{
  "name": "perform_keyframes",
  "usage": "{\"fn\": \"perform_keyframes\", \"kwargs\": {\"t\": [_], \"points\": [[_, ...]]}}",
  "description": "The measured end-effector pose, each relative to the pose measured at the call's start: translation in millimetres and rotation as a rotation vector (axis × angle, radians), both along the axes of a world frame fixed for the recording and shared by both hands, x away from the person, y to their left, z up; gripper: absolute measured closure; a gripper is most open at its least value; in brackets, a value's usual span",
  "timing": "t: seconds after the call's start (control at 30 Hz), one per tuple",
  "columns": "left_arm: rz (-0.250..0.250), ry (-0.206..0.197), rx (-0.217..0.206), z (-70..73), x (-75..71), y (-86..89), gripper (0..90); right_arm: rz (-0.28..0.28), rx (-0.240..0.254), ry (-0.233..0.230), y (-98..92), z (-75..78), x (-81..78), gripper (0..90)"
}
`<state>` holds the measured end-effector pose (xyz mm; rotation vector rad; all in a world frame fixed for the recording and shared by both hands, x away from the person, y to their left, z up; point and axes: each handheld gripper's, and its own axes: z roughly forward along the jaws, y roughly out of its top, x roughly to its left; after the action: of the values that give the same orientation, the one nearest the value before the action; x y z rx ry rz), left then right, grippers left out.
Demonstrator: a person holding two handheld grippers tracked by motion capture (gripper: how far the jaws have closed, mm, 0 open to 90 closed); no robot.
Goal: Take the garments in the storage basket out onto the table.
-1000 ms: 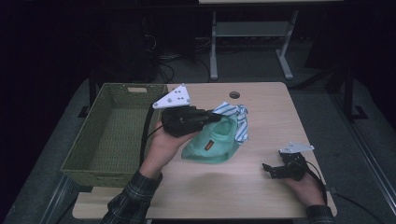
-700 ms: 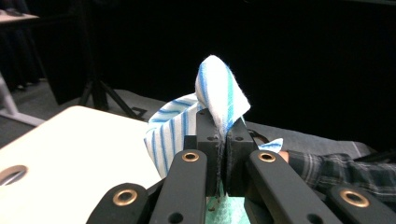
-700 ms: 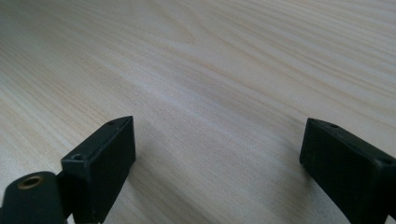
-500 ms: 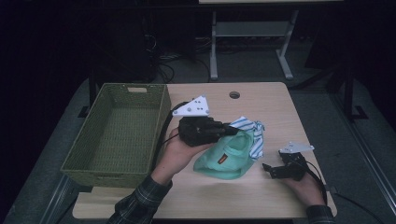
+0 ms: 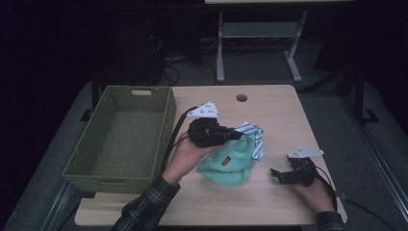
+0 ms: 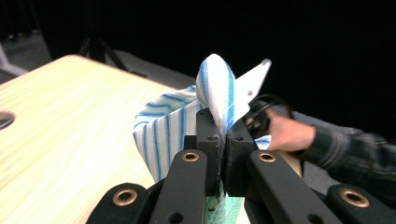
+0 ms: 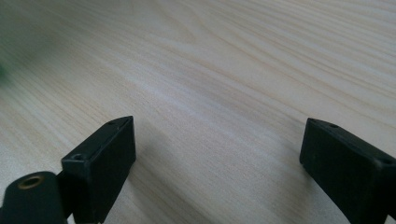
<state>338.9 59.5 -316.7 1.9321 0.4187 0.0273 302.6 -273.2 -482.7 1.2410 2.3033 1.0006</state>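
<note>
Darkness filled the room beyond the table, with only a pale metal stand and some loose cables on the floor picked out behind it, and grey flooring ran along both sides. Light wood grain covered the tabletop, broken by one round cable hole near the far edge. One green woven basket sat at the left end of the table, its near corner reaching past the table's front edge. Two cloths made up the pile in the middle: one mint-green cloth lay spread on the wood, and one blue-and-white striped cloth was bunched at its far right edge, touching it. Two grippers were in play, one per hand. The left gripper was clamped tight on a fold of the striped cloth, the fabric poking up between the pinched jaws in the left gripper view, just above the green cloth. The right gripper rested low near the table's right front corner, well apart from the pile, its jaws spread wide over bare wood with nothing between them.
</note>
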Motion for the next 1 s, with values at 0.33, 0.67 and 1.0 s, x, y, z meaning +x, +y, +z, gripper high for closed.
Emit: {"fn": "perform_keyframes", "kwargs": {"t": [0.33, 0.67, 1.0], "points": [[0.068, 0.007, 0.09, -26.5, 14.5, -5.6, 87.0, 0.001, -0.001, -0.001, 0.0, 0.0, 0.0, 10.2], [0.159, -0.008, 0.198, -55.4, 28.7, -9.9, 86.9, 0.002, -0.001, -0.001, 0.1, 0.0, -0.1, 10.2], [0.256, -0.002, 0.295, -91.6, 47.2, -8.7, 85.0, 0.002, -0.001, 0.0, 0.1, 0.0, -0.1, 10.2]]}}
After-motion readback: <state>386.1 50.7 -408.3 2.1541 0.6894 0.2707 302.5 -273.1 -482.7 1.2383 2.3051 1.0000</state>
